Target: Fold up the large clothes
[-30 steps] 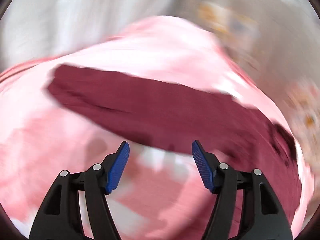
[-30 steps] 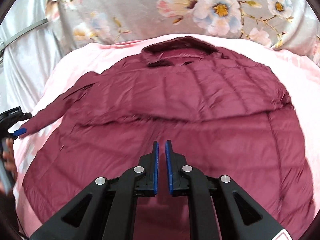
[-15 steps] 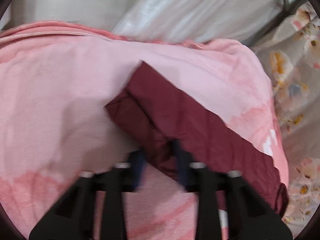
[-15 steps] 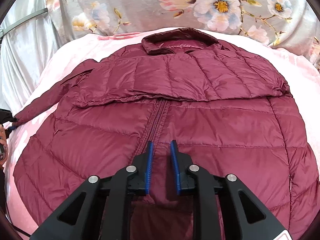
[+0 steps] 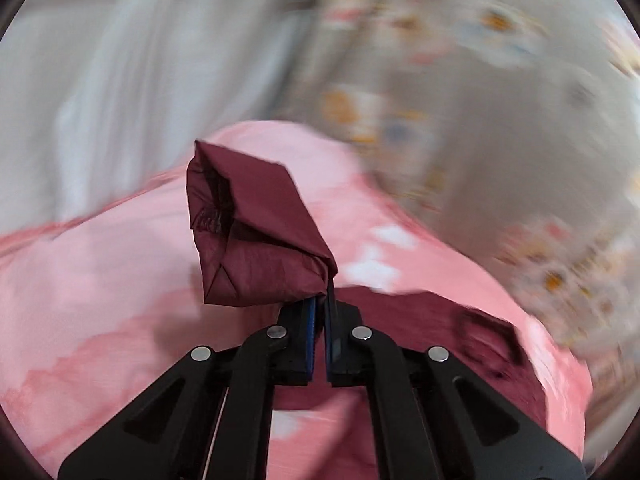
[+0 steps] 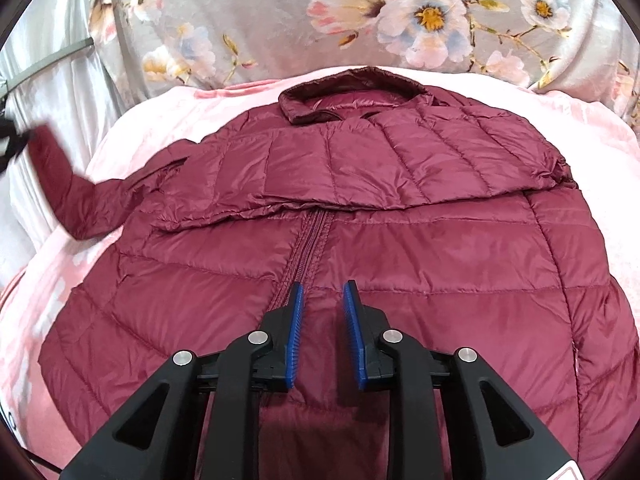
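The dark red puffer jacket point(image 6: 360, 248) lies flat on the pink blanket point(image 6: 132, 128), filling the middle of the right wrist picture. It looks soft, puffy, light and a bit slippery. The left gripper point(image 5: 319, 304) pinches the sleeve point(image 5: 256, 236) by its cuff, a good spot to hold. The right gripper point(image 6: 323, 300) is open above the zipper point(image 6: 308, 244).

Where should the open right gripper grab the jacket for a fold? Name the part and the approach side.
Judging by the layout, take the jacket's bottom hem just ahead of the right gripper, beside the zipper. Come in from the near edge, low and flat: the body lies spread on the pink blanket, and the hem is the closest free edge.
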